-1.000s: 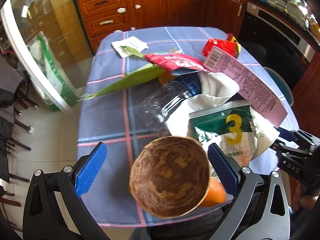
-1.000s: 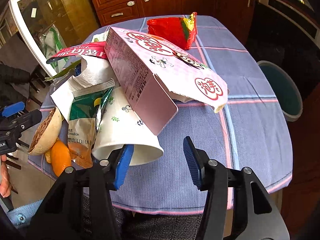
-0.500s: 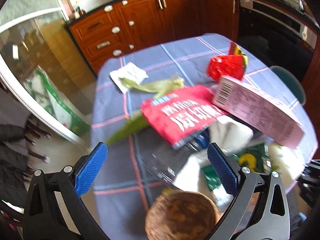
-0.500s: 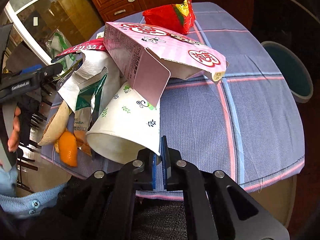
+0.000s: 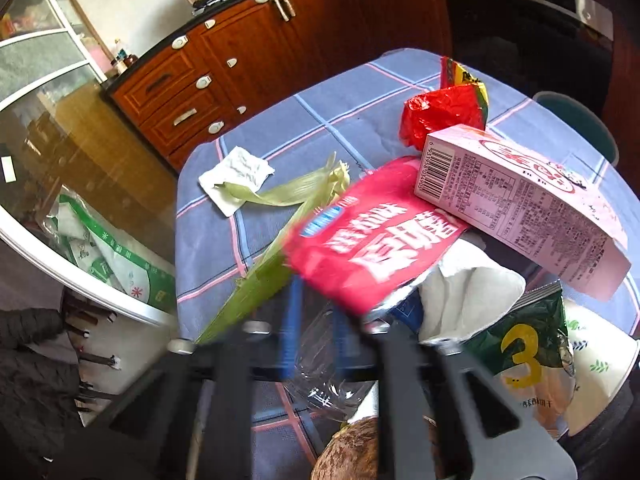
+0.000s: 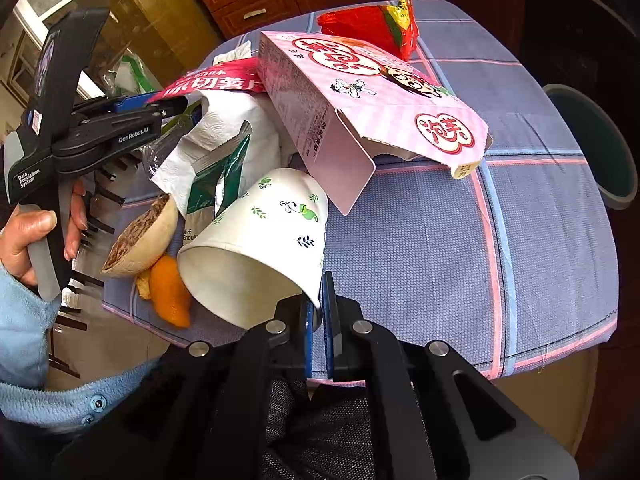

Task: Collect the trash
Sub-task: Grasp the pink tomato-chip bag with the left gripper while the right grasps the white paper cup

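A heap of trash lies on the blue checked table (image 6: 440, 240). My right gripper (image 6: 318, 320) is shut on the rim of a white paper cup (image 6: 260, 240) with a leaf print, which lies on its side. My left gripper (image 5: 316, 320) is blurred and narrowed around the edge of a red snack packet (image 5: 372, 248); from the right wrist view it (image 6: 160, 104) holds that packet (image 6: 212, 84). A pink carton (image 5: 520, 204) (image 6: 360, 100), a green packet (image 5: 524, 344), white paper towel (image 6: 224, 132), a clear plastic bottle (image 5: 320, 368) and a coconut shell (image 6: 140, 236) lie around.
A red crumpled bag (image 5: 444, 112) lies at the far side. A corn husk (image 5: 280, 216) and a white napkin (image 5: 236, 172) lie at the left. Orange peel (image 6: 170, 292) sits at the front edge. A teal bin (image 6: 592, 144) stands right of the table. Wooden cabinets stand behind.
My right gripper closed on the paper cup's rim. My left gripper rose from the coconut shell, moved forward and closed its jaws around the red packet.
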